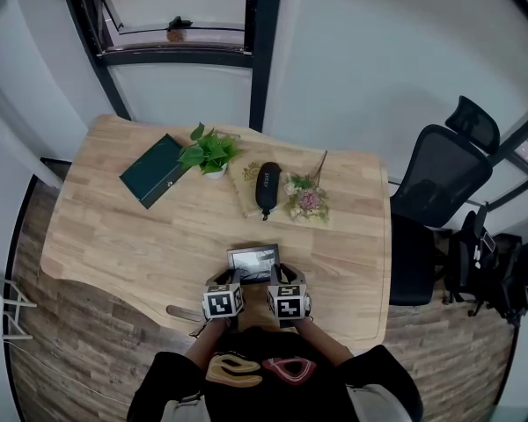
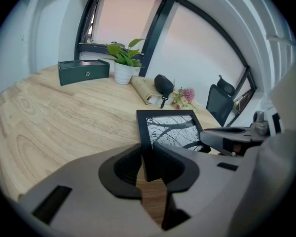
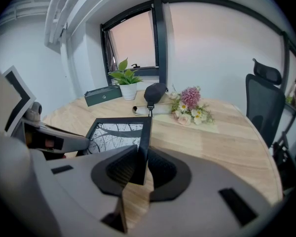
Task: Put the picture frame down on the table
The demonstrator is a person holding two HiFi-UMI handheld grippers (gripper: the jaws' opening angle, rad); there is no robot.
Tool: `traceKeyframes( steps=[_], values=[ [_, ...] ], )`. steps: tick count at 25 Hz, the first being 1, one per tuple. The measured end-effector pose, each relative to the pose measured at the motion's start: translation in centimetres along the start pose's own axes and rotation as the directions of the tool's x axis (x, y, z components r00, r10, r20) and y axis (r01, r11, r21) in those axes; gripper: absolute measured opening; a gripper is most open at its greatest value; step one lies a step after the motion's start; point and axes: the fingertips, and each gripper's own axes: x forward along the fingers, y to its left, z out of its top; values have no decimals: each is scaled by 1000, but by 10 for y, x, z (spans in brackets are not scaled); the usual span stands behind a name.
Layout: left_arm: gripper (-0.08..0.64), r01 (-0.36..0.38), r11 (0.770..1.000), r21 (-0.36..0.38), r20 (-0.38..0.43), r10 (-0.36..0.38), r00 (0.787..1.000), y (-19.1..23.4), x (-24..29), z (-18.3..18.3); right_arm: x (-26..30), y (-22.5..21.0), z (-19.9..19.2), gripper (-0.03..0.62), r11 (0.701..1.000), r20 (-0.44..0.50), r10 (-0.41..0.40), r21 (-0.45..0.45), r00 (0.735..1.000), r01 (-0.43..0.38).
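A black picture frame (image 1: 253, 263) with a black-and-white branch print is held flat just above the wooden table (image 1: 123, 236) near its front edge. My left gripper (image 2: 147, 168) is shut on the frame's left rail (image 2: 144, 135). My right gripper (image 3: 139, 169) is shut on the frame's right rail (image 3: 145, 132). In the head view the left gripper (image 1: 223, 299) and the right gripper (image 1: 286, 299) sit side by side at the frame's near edge. Whether the frame touches the table I cannot tell.
Farther back lie a dark green box (image 1: 154, 170), a potted plant (image 1: 209, 154), a black pouch (image 1: 267, 186) on a pale mat and a bunch of dried flowers (image 1: 306, 197). A black office chair (image 1: 440, 176) stands to the right of the table.
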Motion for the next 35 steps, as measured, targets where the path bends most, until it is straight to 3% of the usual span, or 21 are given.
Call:
traceKeyframes(
  steps=[35],
  values=[
    [84, -15, 999, -30, -85, 12, 996, 9, 24, -11, 23, -3, -13, 77, 1000, -90, 7, -12, 996, -8]
  ],
)
